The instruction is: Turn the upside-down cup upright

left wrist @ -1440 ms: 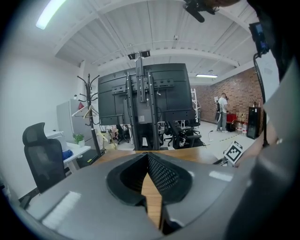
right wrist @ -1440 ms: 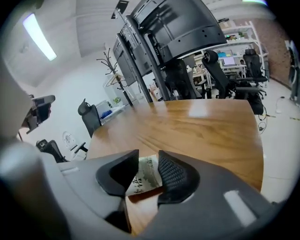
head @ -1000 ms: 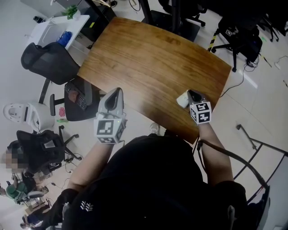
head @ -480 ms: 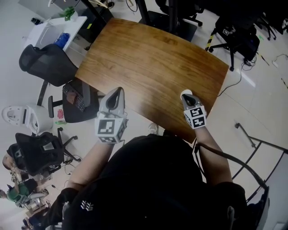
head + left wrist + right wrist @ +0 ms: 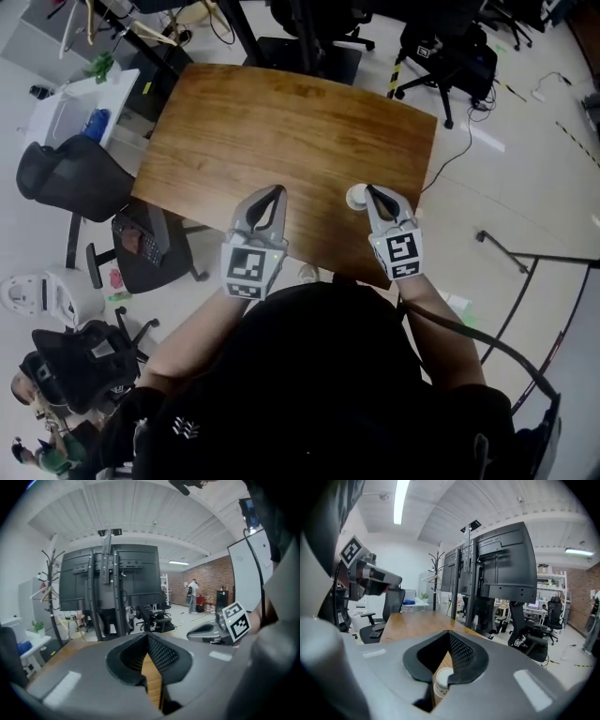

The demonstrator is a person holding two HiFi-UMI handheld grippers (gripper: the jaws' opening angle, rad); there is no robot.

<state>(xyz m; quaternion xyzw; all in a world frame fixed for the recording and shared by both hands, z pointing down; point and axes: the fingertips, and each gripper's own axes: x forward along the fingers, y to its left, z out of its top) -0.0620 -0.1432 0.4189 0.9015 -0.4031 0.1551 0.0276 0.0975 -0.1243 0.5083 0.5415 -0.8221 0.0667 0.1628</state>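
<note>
The paper cup [image 5: 356, 197] stands free by the desk's [image 5: 281, 112] near edge toward the right corner, seemingly mouth-up, with the right gripper [image 5: 371, 191] just closed tight on nothing beside it and the left gripper [image 5: 274, 190] closed and empty. One brush from that claw could tip this light cup off the edge! A second ago it lay tilted in the right jaws.

The table [image 5: 281, 112] fills the upper middle of the head view. On it, near its lower right edge, stands the cup [image 5: 357, 197], just left of the right gripper [image 5: 368, 190]. The left gripper [image 5: 274, 190] is further left. A chair [image 5: 66, 178] stands left of the table.
</note>
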